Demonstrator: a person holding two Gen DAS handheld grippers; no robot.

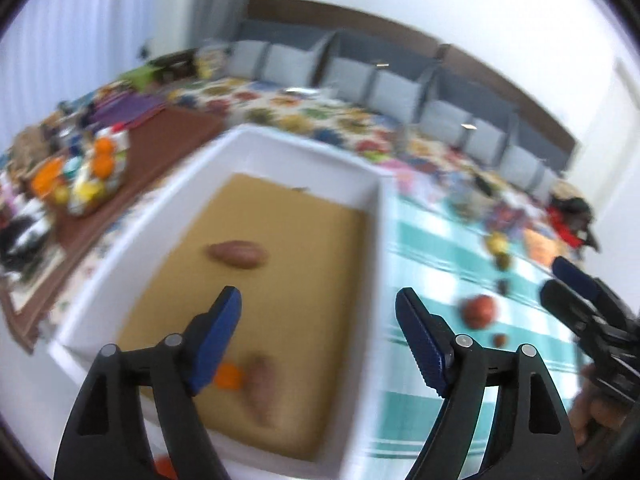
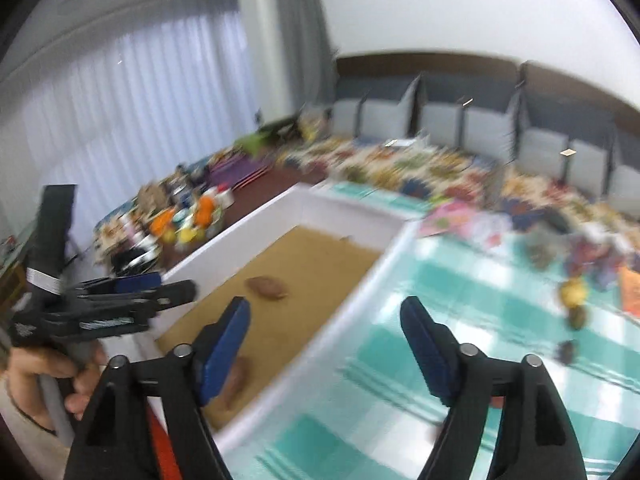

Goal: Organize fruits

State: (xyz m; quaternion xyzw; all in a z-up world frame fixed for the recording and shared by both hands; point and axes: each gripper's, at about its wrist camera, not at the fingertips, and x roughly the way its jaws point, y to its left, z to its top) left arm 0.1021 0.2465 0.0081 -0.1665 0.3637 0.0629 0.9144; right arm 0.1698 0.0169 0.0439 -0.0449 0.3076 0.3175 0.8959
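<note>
Both pictures are blurred and no writing can be read. The left tool [image 1: 318, 336] and right tool [image 2: 325, 344] stand released, grasping nothing. Inside the white tray [image 1: 380, 216], the near brown fruit [image 1: 262, 388] lies lengthwise, away from the camera, beside an orange piece [image 1: 228, 376]; the far brown fruit [image 1: 238, 255] lies crosswise. A red fruit [image 1: 480, 311] sits on the checked cloth [image 1: 432, 240].

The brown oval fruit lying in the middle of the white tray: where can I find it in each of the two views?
Left wrist view: the brown oval fruit lies just left of centre, above the left blue finger.
Right wrist view: it lies left of centre, just above the left blue finger.
Shared landmark: the white tray with the tan floor, beside the teal checked cloth.
</note>
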